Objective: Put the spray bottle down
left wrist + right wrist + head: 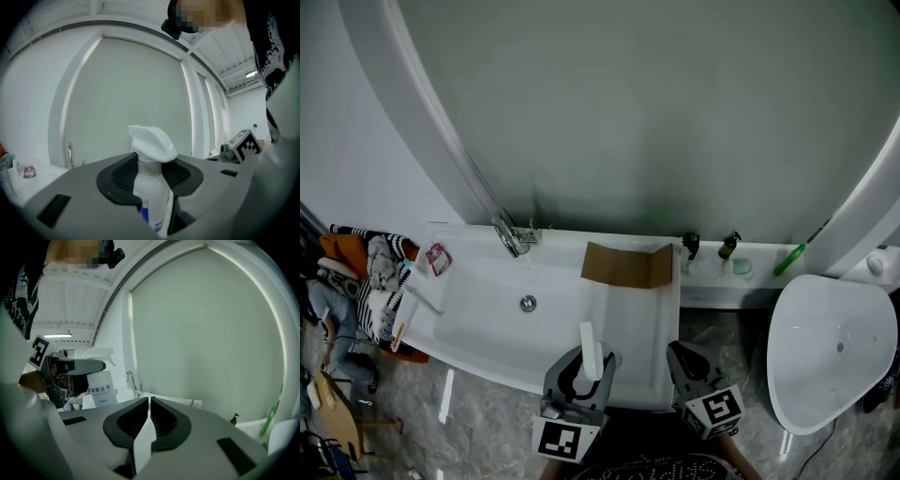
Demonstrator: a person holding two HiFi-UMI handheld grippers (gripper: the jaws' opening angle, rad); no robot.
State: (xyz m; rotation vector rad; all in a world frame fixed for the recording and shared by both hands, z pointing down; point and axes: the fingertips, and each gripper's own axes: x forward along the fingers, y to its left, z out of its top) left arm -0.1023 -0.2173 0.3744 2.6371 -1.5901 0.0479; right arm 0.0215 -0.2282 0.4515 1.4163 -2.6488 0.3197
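Observation:
A white spray bottle with a trigger head stands upright between the jaws of my left gripper, over the front rim of the white sink. In the left gripper view the bottle fills the middle, and the left gripper is shut on its neck and body. The right gripper hovers just to the right, near the sink's front right corner. In its own view the right gripper has its jaws together with nothing held, and the spray bottle shows off to the left.
A chrome faucet stands at the sink's back edge, and a brown cardboard piece lies on its right side. Two small dark pump bottles and a green toothbrush sit on the ledge. A white bowl-shaped fixture stands to the right; clothes are piled at left.

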